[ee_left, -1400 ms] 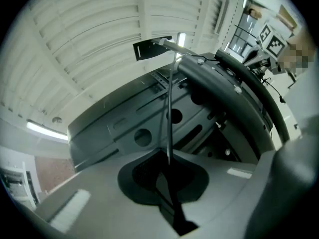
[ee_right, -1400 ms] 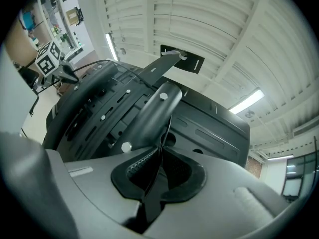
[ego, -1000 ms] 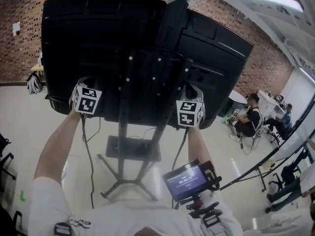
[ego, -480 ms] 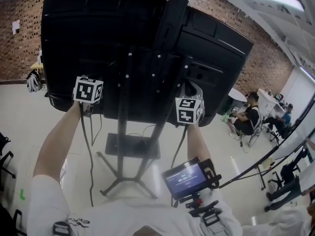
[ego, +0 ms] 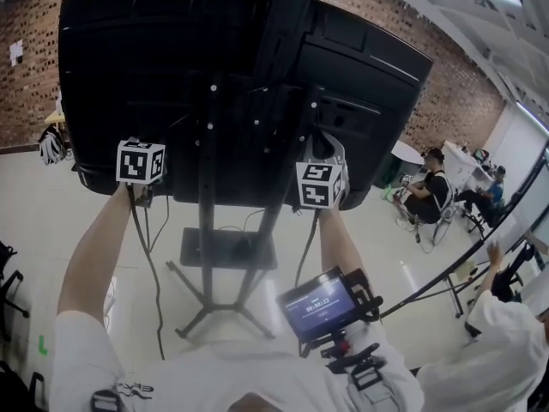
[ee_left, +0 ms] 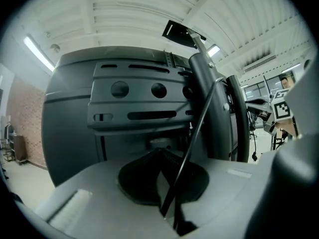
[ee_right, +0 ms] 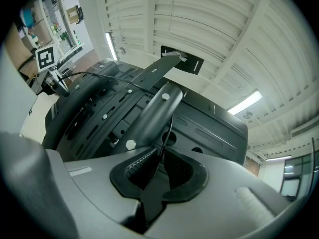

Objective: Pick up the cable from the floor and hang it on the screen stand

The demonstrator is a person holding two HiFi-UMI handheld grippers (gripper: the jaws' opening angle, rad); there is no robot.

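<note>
"Gripping what, those two?" asked the first.

"One thin black cable (ee_left: 195,128). The left gripper (ee_left: 167,205) had its jaws closed tight on it, and the right gripper (ee_right: 152,185) was pinched on it likewise. Neither had anything else."

"And where did the cable lie?"

"Up behind the big black flat screen (ego: 129,67), strung from one gripper to the other. Its long axis ran crosswise, left to right, against the dark metal screen stand (ego: 206,230), whose column stood between the two grippers. From each gripper a loose length hung down toward the pale floor (ego: 51,221)."

"Which hand sat nearer the column?"

"The right one, just beside it. The left was further out. I judged the next move turned on that: the span had to settle over the stand before either grip let go."

"Count?"

"One cable, two grippers, one stand, one screen, two dangling lengths."
</note>
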